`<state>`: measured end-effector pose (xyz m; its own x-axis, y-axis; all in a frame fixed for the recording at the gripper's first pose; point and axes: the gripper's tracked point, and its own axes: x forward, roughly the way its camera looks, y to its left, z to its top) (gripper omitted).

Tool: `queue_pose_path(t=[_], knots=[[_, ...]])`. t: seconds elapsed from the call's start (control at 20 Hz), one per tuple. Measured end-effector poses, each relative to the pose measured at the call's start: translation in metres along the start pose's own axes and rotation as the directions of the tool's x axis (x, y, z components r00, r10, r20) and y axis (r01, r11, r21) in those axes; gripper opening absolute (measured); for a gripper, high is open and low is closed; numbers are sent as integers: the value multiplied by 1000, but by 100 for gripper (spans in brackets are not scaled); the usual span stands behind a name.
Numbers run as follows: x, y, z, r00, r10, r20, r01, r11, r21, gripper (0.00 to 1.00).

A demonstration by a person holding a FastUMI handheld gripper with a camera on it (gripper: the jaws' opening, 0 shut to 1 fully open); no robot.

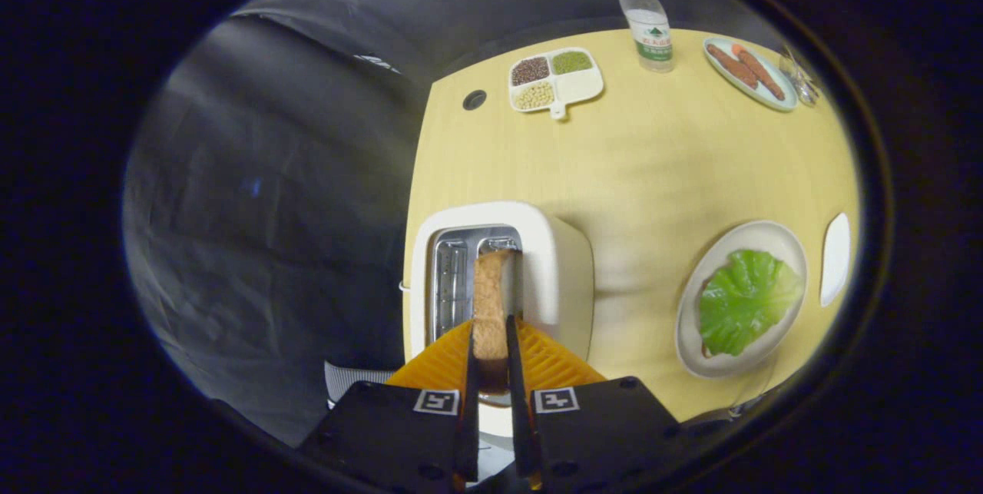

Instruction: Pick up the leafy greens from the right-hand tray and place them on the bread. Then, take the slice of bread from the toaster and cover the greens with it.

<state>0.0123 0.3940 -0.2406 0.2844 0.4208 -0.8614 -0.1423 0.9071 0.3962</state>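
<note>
A white toaster (564,263) stands at the near left of the yellow table (653,164). A slice of bread (491,302) stands upright in its right slot, partly raised. My gripper (490,352) is shut on the bread slice, one finger pressing each face. To the right, a white plate (768,237) holds the leafy greens (745,300), which lie spread over the bread beneath them; that bread is hidden but for a thin edge.
Beyond the plate's right side sits a white tray (835,257). At the far end of the table stand a divided dish of beans (554,81), a water bottle (647,21) and a plate with sausages (749,70). A round hole (474,100) marks the table's left edge.
</note>
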Motion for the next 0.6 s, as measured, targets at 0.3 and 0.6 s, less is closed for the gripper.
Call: queue_pose_path(t=[0.3,0.6], knots=[[-6,-5,-3,1000,-5,-12,5,1000,-12,13],[-25,-1,0,999,42,-35,-41,998,38,4]])
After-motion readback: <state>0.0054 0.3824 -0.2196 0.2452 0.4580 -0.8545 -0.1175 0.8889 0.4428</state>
